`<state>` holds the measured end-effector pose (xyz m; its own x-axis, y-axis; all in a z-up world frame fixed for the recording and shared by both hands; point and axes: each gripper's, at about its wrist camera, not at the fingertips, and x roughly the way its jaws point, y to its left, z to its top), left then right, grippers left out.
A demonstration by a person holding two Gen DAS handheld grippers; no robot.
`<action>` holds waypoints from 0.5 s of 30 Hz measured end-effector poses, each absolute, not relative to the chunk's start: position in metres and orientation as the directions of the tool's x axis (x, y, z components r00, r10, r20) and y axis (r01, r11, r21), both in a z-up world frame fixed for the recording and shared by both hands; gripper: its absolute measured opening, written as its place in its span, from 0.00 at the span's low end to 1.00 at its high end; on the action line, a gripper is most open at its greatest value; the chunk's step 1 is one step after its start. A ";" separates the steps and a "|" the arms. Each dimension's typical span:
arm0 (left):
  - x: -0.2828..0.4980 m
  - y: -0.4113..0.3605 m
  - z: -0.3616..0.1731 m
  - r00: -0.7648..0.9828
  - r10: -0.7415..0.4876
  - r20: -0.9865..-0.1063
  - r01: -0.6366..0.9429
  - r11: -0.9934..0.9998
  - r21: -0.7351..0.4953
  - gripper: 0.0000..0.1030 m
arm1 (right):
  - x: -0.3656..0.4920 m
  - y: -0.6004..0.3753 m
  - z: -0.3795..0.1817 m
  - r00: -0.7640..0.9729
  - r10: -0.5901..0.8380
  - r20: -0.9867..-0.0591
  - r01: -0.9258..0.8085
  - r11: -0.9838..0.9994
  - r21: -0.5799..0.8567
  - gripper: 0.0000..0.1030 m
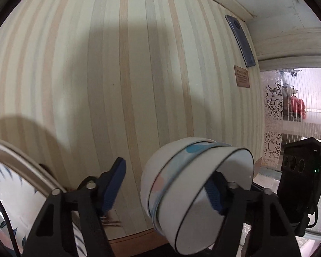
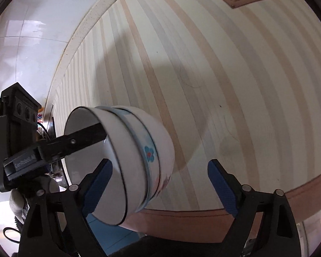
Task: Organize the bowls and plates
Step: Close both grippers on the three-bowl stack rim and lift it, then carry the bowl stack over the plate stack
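Bowl stack (image 1: 173,171): three nested bowls, tipped on their side, rims turned towards the right gripper's body, hanging in the air above the striped surface (image 1: 139,75).

Below and to the left, a leaf-patterned plate (image 1: 8,192), only partly in view.

Left gripper (image 1: 165,171): spread wide, one blue pad (image 1: 214,194) reaching inside the innermost bowl, the other well clear of the base. Seems to be hooking the stack rather than clamping it.

Right gripper (image 2: 159,162): also spread wide, one finger just beside the rim, the other well apart from the stack and touching nothing.

Probably mid-transfer or mid-carry of the stack. For a clean step:
- Close one pair of jaws over the wall of the innermost bowl before moving on; a hooked stack may slide off.
- Turn the rims upward first, to keep the bowls from sliding apart.
- Lower slowly, base first, onto the striped surface, clear of the plate.
- Release only once settled.
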<state>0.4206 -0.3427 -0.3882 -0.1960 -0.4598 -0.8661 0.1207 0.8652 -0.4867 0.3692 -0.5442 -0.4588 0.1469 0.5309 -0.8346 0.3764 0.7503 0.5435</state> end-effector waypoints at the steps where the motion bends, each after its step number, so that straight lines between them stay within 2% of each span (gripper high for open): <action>1: 0.422 -0.344 -0.391 -0.211 -0.464 -0.860 0.115 0.862 -0.493 0.54 | 0.372 -0.543 -0.464 0.139 0.551 -0.823 0.378 0.738 0.558 0.87; 3: 0.422 -0.346 -0.395 -0.230 -0.478 -0.848 0.104 0.854 -0.510 0.50 | 0.377 -0.541 -0.469 0.126 0.570 -0.812 0.380 0.728 0.570 0.81; 5: 0.422 -0.345 -0.396 -0.230 -0.487 -0.842 0.100 0.849 -0.519 0.49 | 0.381 -0.537 -0.475 0.112 0.590 -0.800 0.375 0.720 0.584 0.69; 7: 0.423 -0.343 -0.396 -0.228 -0.489 -0.842 0.094 0.849 -0.519 0.48 | 0.384 -0.531 -0.482 0.092 0.611 -0.786 0.376 0.710 0.596 0.61; 15: 0.418 -0.338 -0.393 -0.199 -0.480 -0.855 0.077 0.862 -0.501 0.48 | 0.384 -0.526 -0.488 0.116 0.635 -0.764 0.394 0.677 0.622 0.58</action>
